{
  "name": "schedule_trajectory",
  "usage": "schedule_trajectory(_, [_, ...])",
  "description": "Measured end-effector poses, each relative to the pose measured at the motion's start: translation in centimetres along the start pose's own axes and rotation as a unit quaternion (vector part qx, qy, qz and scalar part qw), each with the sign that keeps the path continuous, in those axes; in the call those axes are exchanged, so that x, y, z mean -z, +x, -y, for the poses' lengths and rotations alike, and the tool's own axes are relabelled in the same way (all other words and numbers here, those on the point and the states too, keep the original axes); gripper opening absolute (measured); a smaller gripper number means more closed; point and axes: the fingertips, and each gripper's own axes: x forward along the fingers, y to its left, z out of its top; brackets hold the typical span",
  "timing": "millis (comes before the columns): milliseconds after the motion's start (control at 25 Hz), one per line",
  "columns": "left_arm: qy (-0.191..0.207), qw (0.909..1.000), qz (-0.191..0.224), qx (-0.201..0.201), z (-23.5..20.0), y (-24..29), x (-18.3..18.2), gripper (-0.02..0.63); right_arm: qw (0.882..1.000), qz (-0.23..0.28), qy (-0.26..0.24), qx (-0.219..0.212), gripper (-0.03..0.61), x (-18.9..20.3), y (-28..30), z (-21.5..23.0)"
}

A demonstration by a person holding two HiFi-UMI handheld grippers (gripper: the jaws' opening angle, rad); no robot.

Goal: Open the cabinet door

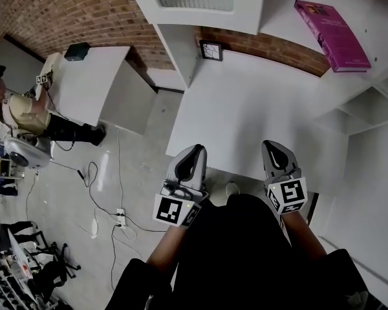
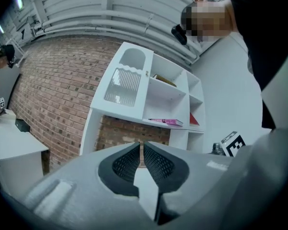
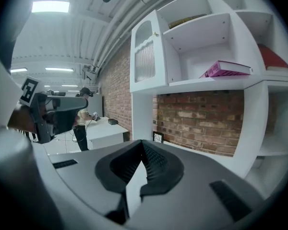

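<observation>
Both grippers hang low before me, empty: left gripper (image 1: 194,152) jaws all but closed, right gripper (image 1: 275,150) fully clenched. Cabinet door (image 3: 145,61), ribbed pane, stands closed at upper left of the shelf unit (image 3: 221,83), well apart from both, so I judge this the approach step. Next move calls for raising one gripper, parting its jaws and taking the small knob (image 3: 156,33) on the door's right edge.

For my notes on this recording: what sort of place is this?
Probably a lab or workshop room, not a home: a red brick wall, grey overhead pipes, black cables lying loose across the glossy grey floor, and a plain white work table carrying a black box.
</observation>
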Motion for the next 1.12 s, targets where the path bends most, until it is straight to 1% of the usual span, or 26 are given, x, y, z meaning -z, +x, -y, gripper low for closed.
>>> schedule_trajectory(80, [-0.007,0.9998,-0.002,0.017,-1.0,0.5,-0.1,0.034,1.0,0.001,0.013,0.018,0.002,-0.5,0.4,-0.4])
schedule_trajectory(240, [-0.025,0.9981,0.001,0.055,-3.0,2.2,-1.9,0.034,0.997,0.015,0.027,0.064,0.002,-2.7,1.6,-1.1])
schedule_trajectory(400, [-0.01,0.9941,-0.001,0.108,-4.4,3.6,-2.6,0.034,0.994,0.022,0.049,0.093,0.002,-4.3,3.2,-1.8])
schedule_trajectory(480, [-0.009,0.992,-0.014,0.125,-4.9,4.2,-3.1,0.034,0.992,0.024,0.056,0.108,0.002,-5.0,3.7,-2.0])
schedule_trajectory(560, [-0.022,0.9896,-0.033,0.139,-5.2,5.2,-3.7,0.034,0.99,0.03,0.062,0.12,0.002,-5.9,4.2,-2.2])
schedule_trajectory(640, [-0.028,0.9864,-0.045,0.156,-4.8,6.6,-4.9,0.035,0.99,0.038,0.066,0.122,0.002,-6.6,4.8,-2.2])
schedule_trajectory(760, [-0.008,0.9848,-0.038,0.169,-3.6,8.9,-7.4,0.035,0.991,0.042,0.065,0.107,0.002,-7.7,5.7,-1.9])
schedule_trajectory(840, [0.007,0.9852,-0.02,0.17,-2.9,10.3,-9.5,0.035,0.993,0.04,0.067,0.088,0.002,-8.7,6.3,-1.6])
schedule_trajectory(960, [0.015,0.9851,0.018,0.17,-2.1,12.2,-13.4,0.035,0.994,0.039,0.077,0.067,0.002,-10.2,7.6,-0.8])
schedule_trajectory(1120, [0.041,0.9834,0.042,0.171,-0.5,13.8,-17.6,0.035,0.994,0.047,0.074,0.062,0.002,-12.0,8.0,0.1])
